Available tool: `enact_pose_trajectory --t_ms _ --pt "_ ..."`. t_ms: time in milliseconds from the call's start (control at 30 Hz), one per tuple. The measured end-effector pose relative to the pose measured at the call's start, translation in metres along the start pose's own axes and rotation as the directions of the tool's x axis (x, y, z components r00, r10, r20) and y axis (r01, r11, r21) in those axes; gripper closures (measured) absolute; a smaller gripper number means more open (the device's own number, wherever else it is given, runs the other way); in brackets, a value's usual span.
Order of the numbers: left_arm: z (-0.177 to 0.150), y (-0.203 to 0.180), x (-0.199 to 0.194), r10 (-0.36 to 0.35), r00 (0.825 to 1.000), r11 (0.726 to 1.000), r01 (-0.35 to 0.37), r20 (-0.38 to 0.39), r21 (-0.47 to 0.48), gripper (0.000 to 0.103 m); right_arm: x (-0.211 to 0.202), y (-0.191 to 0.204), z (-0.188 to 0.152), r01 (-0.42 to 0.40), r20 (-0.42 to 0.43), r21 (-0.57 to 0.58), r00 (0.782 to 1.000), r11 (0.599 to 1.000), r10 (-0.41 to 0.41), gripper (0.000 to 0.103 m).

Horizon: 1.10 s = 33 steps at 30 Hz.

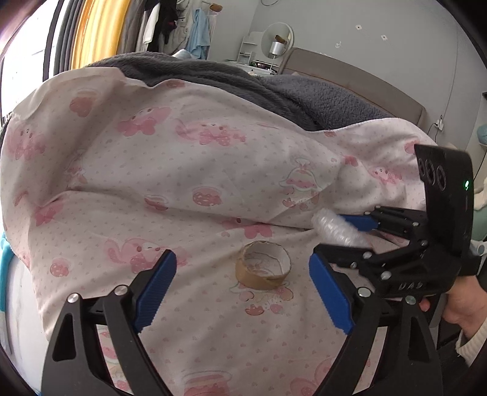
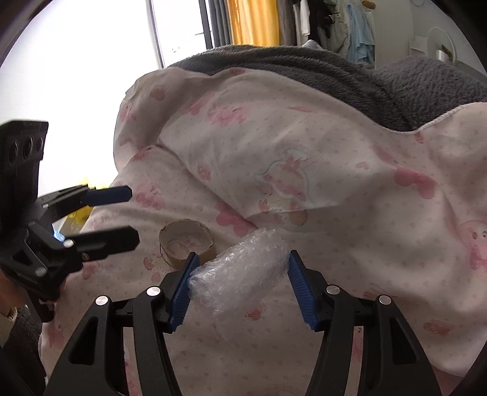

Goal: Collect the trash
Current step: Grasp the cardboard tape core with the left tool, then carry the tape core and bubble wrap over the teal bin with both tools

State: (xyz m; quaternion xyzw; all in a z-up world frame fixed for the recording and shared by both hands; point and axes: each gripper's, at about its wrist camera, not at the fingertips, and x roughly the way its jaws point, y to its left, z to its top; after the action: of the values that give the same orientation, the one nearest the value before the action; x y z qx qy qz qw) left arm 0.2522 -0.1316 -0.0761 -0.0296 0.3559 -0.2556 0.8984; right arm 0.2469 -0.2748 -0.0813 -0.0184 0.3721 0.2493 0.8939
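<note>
A bedroom with clothes hanging at the back and a yellow curtain (image 2: 255, 21) by a bright window. A pale quilt (image 1: 182, 170) printed with pink cartoon figures is covering the bed, and a grey fleece blanket (image 1: 319, 97) is lying bunched behind it. The right gripper (image 2: 240, 283) is clamping a crumpled roll of clear bubble wrap (image 2: 240, 271) between its blue pads (image 2: 182, 292), with the roll lying crosswise between the pads. The left gripper (image 1: 243, 289) is hovering with its fingers spread wide and nothing between them. Just beyond it an empty brown cardboard tape core (image 1: 263, 268), frayed at the rim, is sitting on the quilt.
</note>
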Motion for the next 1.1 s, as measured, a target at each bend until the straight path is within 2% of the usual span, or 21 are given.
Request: enact_pose_trajectory --t_ms 267,400,533,767,967,1100 --pt "0.001 -0.015 0.022 -0.027 1.000 0.999 0.027 -0.015 0.026 0.031 -0.018 -0.021 -0.002 -0.035 0.042 0.100 0.999 0.994 0.030 0.043" --pt "-0.001 -0.021 0.036 -0.016 0.998 0.998 0.019 -0.056 0.052 0.039 -0.019 -0.028 -0.006 -0.033 0.033 0.119 0.999 0.992 0.029 0.043" --pt "-0.002 -0.021 0.049 0.001 0.996 0.999 0.003 -0.093 0.039 0.050 -0.016 -0.027 -0.006 -0.034 0.023 0.142 0.999 0.989 0.031 0.043" --pt "-0.003 -0.028 0.052 0.037 0.996 0.997 -0.032 -0.086 0.063 0.051 -0.018 -0.019 -0.004 -0.034 0.015 0.172 0.999 0.984 0.032 0.043" --pt "-0.004 -0.025 0.024 0.019 0.999 0.999 -0.018 -0.029 0.037 0.051 -0.028 -0.008 0.002 -0.016 0.030 0.188 0.999 0.982 0.010 0.043" --pt "-0.013 -0.021 0.006 0.024 0.999 0.999 -0.022 -0.033 0.046 0.051 -0.034 0.000 0.003 -0.002 0.036 0.208 0.999 0.978 -0.005 0.043"
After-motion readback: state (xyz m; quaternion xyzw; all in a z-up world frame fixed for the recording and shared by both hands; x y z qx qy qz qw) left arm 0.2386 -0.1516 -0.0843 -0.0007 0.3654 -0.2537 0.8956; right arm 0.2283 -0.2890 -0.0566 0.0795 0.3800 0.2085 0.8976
